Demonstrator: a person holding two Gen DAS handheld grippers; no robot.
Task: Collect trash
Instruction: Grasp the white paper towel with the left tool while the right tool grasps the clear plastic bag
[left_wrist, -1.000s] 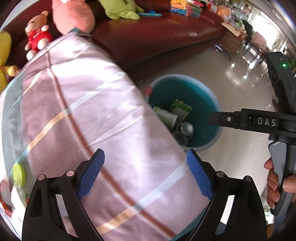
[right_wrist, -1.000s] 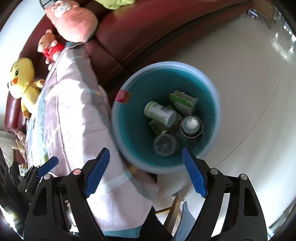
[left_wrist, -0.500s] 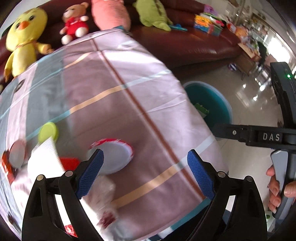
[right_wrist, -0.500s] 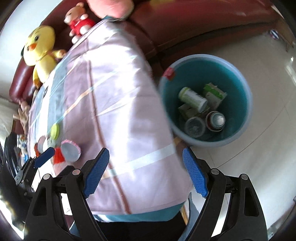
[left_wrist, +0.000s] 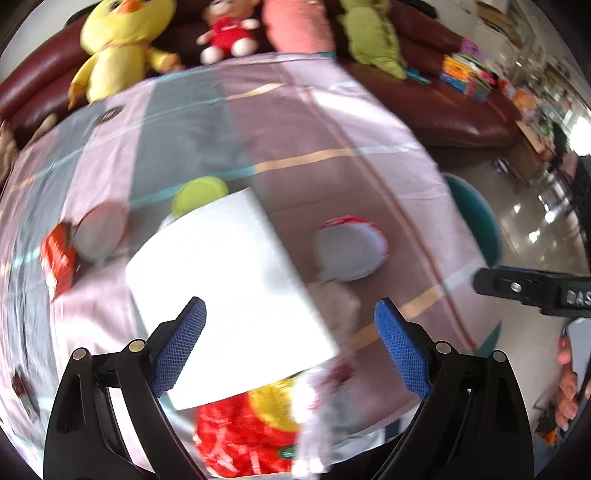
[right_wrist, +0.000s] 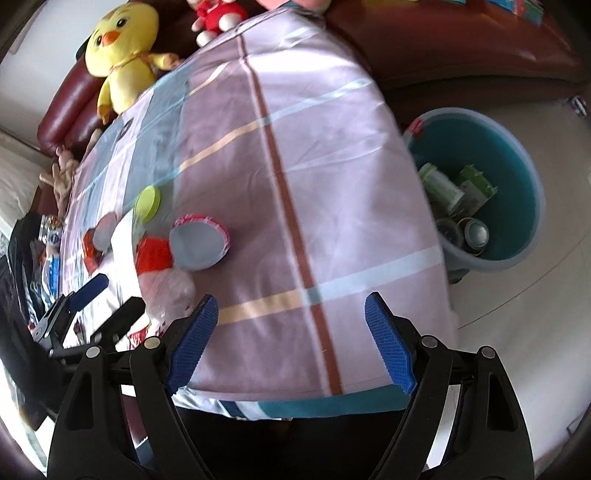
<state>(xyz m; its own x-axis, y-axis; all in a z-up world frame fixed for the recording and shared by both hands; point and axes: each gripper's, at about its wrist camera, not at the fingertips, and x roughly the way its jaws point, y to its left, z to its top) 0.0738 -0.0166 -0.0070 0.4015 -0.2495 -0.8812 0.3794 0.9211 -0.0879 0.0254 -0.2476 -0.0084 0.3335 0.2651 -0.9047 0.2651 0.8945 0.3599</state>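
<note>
Both sets of fingers stand spread with nothing between them: the left gripper (left_wrist: 290, 339) hangs over the litter, the right gripper (right_wrist: 291, 336) over bare cloth at the bench's near edge. The trash sits bunched toward the bench's (right_wrist: 332, 155) near left corner: a white paper sheet (left_wrist: 225, 291) lying over a red and yellow wrapper (left_wrist: 243, 435), a foil-rimmed cup lid (right_wrist: 199, 242) just beside it, a green cap (right_wrist: 147, 203) and a red packet (left_wrist: 57, 258) further in, and a crumpled clear bag (right_wrist: 171, 291) toward the near edge. The pile overlaps, so a careless pinch could take only the loose sheet, or drag the cloth and slide light pieces off the near edge. The picture is blurred, so aim is uncertain. The teal bin (right_wrist: 517, 184) stands on the floor off the bench's right edge; the cloth between is clear, giving open room for carrying across, though a drop short of its rim would land on the floor.
</note>
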